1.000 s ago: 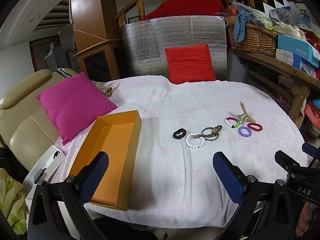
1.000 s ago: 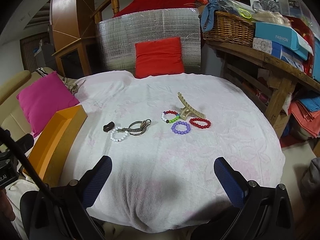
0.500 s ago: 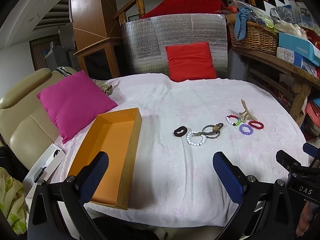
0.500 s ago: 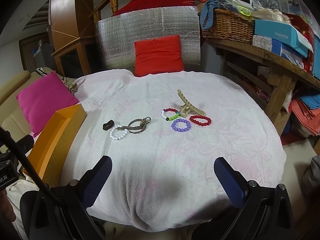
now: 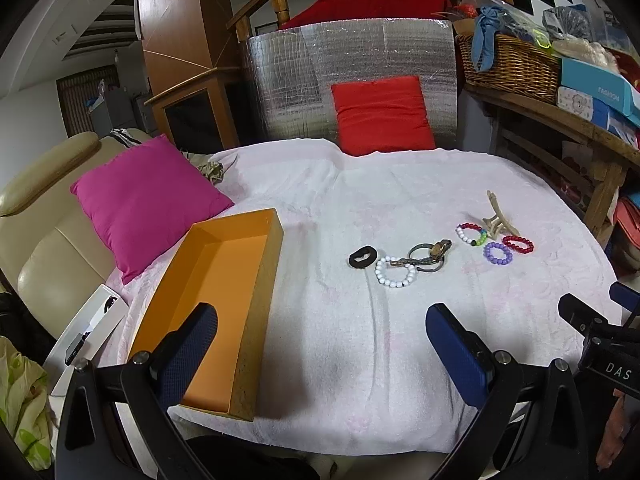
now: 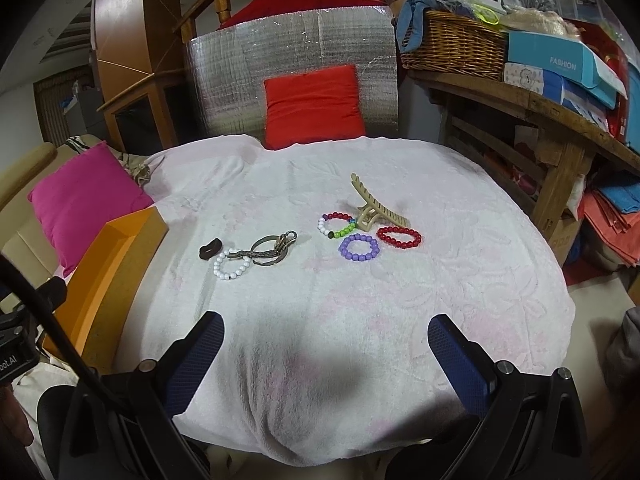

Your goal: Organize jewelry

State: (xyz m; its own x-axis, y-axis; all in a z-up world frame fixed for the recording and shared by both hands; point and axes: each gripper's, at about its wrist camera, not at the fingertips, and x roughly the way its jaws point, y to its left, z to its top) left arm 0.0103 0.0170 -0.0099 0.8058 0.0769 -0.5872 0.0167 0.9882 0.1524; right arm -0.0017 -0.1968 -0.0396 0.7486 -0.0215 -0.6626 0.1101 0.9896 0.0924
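Jewelry lies on a white towel-covered table (image 6: pixel 360 300): a black ring (image 6: pixel 210 249), a white bead bracelet (image 6: pixel 232 266), a metal watch with bangles (image 6: pixel 272 250), a multicolour bead bracelet (image 6: pixel 336 225), a purple bracelet (image 6: pixel 359 247), a red bracelet (image 6: pixel 399 237) and a beige hair claw (image 6: pixel 372 206). An empty orange box (image 5: pixel 216 304) stands at the table's left edge. My left gripper (image 5: pixel 320 344) is open at the near edge beside the box. My right gripper (image 6: pixel 326 354) is open, well short of the jewelry. Both hold nothing.
A magenta cushion (image 5: pixel 144 204) rests on a beige sofa at the left. A red cushion (image 5: pixel 382 114) leans on a silver panel behind the table. A wooden shelf (image 6: pixel 540 104) with a wicker basket and boxes runs along the right.
Both grippers have drifted slightly; the view has tilted a little and the jewelry sits marginally higher in frame. Nothing on the table has moved and both grippers stay open.
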